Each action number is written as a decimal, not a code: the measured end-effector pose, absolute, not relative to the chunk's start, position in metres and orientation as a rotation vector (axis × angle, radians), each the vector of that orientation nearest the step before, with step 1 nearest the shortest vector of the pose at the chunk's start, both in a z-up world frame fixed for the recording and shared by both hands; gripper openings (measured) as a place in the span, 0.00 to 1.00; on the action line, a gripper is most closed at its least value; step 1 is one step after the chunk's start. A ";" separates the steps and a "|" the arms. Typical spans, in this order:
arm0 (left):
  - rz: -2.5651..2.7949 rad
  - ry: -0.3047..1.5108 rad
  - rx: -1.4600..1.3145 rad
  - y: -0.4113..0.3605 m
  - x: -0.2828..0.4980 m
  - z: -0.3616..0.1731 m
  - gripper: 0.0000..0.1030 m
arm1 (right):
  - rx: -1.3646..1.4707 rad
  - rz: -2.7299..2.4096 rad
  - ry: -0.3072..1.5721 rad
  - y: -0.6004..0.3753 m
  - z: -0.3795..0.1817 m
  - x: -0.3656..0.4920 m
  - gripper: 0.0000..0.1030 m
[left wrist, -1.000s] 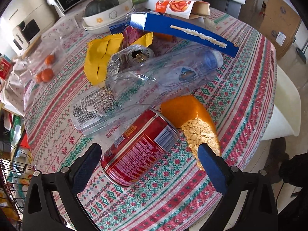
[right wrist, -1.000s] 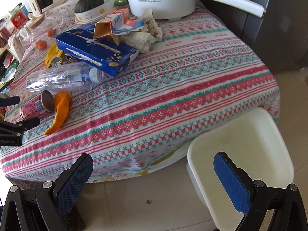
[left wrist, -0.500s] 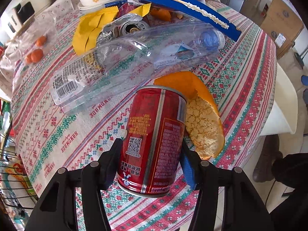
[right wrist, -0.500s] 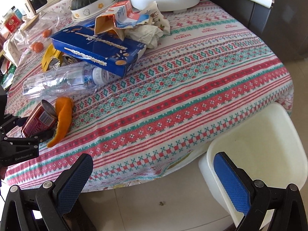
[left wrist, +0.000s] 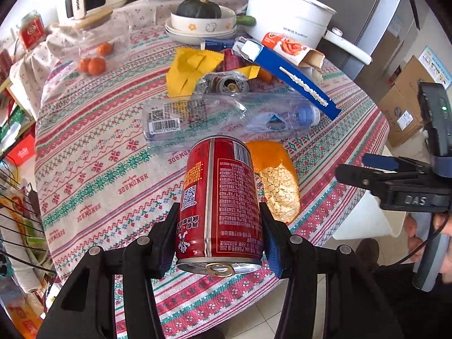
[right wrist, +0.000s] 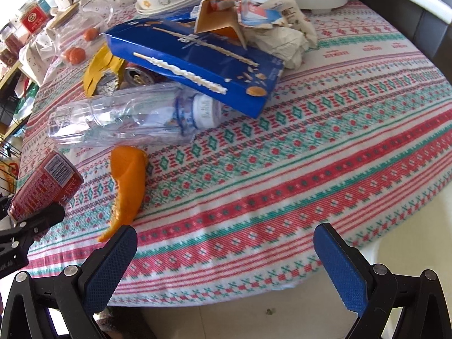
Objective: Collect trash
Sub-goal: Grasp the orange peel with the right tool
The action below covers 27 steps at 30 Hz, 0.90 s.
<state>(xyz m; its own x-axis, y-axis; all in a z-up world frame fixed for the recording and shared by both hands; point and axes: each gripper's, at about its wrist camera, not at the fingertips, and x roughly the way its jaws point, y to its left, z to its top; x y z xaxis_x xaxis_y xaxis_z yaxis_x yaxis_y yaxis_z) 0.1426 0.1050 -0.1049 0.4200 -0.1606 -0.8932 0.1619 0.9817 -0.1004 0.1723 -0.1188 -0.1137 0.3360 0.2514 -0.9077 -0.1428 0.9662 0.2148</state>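
My left gripper (left wrist: 217,240) is shut on a red drink can (left wrist: 221,200) and holds it lifted above the patterned tablecloth (left wrist: 99,169). The can also shows in the right wrist view (right wrist: 42,186) at the far left. Behind it lie an orange peel (left wrist: 278,180), a crushed clear plastic bottle (left wrist: 214,118), a blue box (left wrist: 296,82), yellow wrappers (left wrist: 192,70) and a second can (left wrist: 228,84). My right gripper (right wrist: 226,260) is open and empty at the table's near edge; the peel (right wrist: 127,180), bottle (right wrist: 135,118) and blue box (right wrist: 197,67) lie beyond it.
A white pot (left wrist: 288,19), a bowl holding a squash (left wrist: 200,19), a torn carton (right wrist: 226,8), crumpled paper (right wrist: 285,39) and a bag of oranges (left wrist: 93,62) stand at the back. A white bin (left wrist: 367,220) sits on the floor to the right of the table.
My left gripper closed on the red can and lifted it off the table. My right gripper moved in toward the table edge, staying open.
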 end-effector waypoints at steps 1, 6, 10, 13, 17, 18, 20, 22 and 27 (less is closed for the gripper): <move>-0.196 1.108 -0.008 0.108 0.139 -0.101 0.53 | 0.111 0.267 1.202 -0.112 -0.117 0.176 0.96; -0.152 1.065 -0.009 0.126 0.136 -0.090 0.53 | 0.173 0.333 1.219 -0.073 -0.134 0.200 0.85; -0.137 1.063 -0.009 0.138 0.136 -0.091 0.53 | 0.200 0.360 1.208 -0.045 -0.147 0.211 0.71; -0.128 1.073 -0.015 0.142 0.137 -0.093 0.53 | 0.200 0.334 1.170 -0.032 -0.151 0.214 0.58; -0.122 1.073 -0.031 0.143 0.140 -0.093 0.53 | 0.163 0.341 1.135 -0.024 -0.148 0.212 0.36; -0.122 1.069 -0.035 0.142 0.140 -0.092 0.53 | 0.146 0.341 1.130 -0.023 -0.148 0.211 0.35; -0.126 1.061 -0.044 0.139 0.140 -0.089 0.53 | 0.132 0.347 1.119 -0.023 -0.146 0.210 0.20; -0.134 1.057 -0.050 0.135 0.139 -0.087 0.53 | 0.137 0.359 1.108 -0.029 -0.141 0.208 0.18; -0.155 1.056 -0.055 0.120 0.140 -0.085 0.53 | 0.145 0.379 1.094 -0.048 -0.128 0.198 0.17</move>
